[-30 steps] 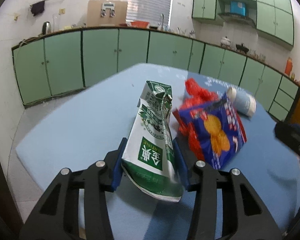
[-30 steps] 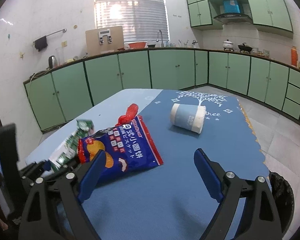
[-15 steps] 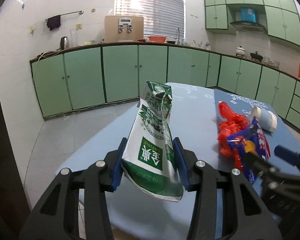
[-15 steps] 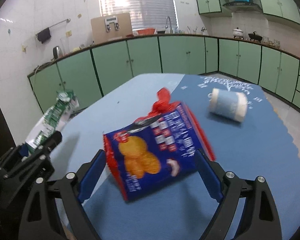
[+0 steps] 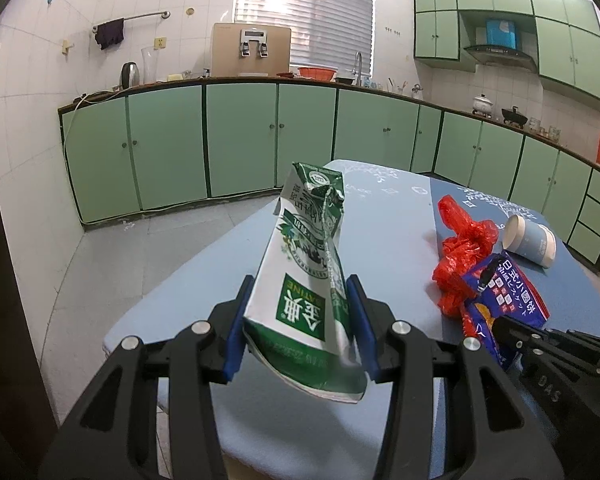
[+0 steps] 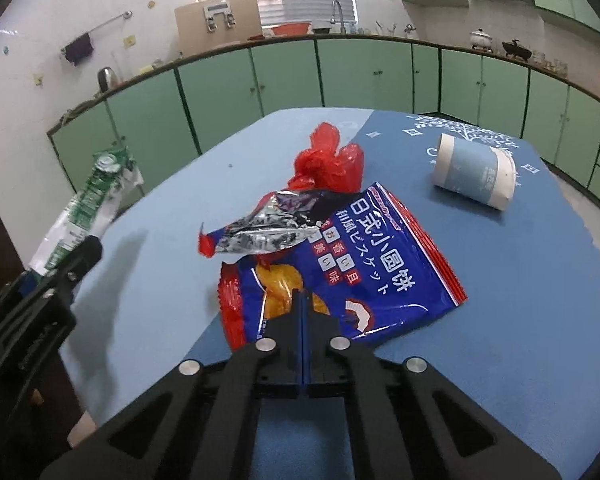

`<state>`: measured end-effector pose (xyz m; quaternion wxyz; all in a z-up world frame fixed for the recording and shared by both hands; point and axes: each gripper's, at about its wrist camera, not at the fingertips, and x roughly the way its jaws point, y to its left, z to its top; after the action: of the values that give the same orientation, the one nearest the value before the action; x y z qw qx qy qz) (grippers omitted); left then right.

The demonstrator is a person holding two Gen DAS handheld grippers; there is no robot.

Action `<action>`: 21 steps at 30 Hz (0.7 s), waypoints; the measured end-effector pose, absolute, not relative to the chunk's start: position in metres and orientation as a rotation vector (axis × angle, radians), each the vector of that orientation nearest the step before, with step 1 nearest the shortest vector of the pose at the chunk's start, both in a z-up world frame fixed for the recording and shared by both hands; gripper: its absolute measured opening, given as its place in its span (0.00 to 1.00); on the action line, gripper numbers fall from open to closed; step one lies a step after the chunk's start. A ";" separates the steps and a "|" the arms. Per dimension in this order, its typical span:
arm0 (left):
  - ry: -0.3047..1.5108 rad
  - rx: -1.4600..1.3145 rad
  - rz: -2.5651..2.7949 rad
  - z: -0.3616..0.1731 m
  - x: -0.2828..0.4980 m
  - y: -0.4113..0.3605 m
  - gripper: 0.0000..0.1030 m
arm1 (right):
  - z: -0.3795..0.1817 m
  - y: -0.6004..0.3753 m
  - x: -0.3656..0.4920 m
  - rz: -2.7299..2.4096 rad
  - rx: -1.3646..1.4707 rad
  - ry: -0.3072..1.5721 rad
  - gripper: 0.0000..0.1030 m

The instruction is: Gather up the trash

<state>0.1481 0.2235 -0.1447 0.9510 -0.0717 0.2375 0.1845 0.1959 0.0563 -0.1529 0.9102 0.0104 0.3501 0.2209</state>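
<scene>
Trash is gripped on both sides: a crumpled green-and-white milk carton [image 5: 308, 288] is clamped by the left gripper [image 5: 300, 320] above the blue table's [image 6: 520, 280] edge, while a blue foil snack bag [image 6: 340, 264] is pinched by the right gripper [image 6: 303, 304]. At the bag's 12 o'clock a red plastic bag [image 6: 328, 164] is seen, at 2 o'clock a tipped blue paper cup [image 6: 474, 172].

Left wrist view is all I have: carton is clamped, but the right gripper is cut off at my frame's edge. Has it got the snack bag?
Observer: Yes. The right gripper is shut on the snack bag's near edge, jaws fully together.
Operator: Is the bag torn open?
Observer: Yes, its silver lining gapes at the top left.
Operator: What is left on the table?
Observer: The red plastic bag just behind the snack bag, and the paper cup lying on its side, apart to the right.
</scene>
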 end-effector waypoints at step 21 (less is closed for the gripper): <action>0.461 -0.131 0.341 -0.143 0.145 0.214 0.42 | -0.139 0.023 0.221 0.327 0.025 0.736 0.73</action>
<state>0.1455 0.2137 -0.1429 0.9571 -0.0644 0.2270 0.1681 0.2215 0.0234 -0.1391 0.9199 0.0120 0.3582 0.1591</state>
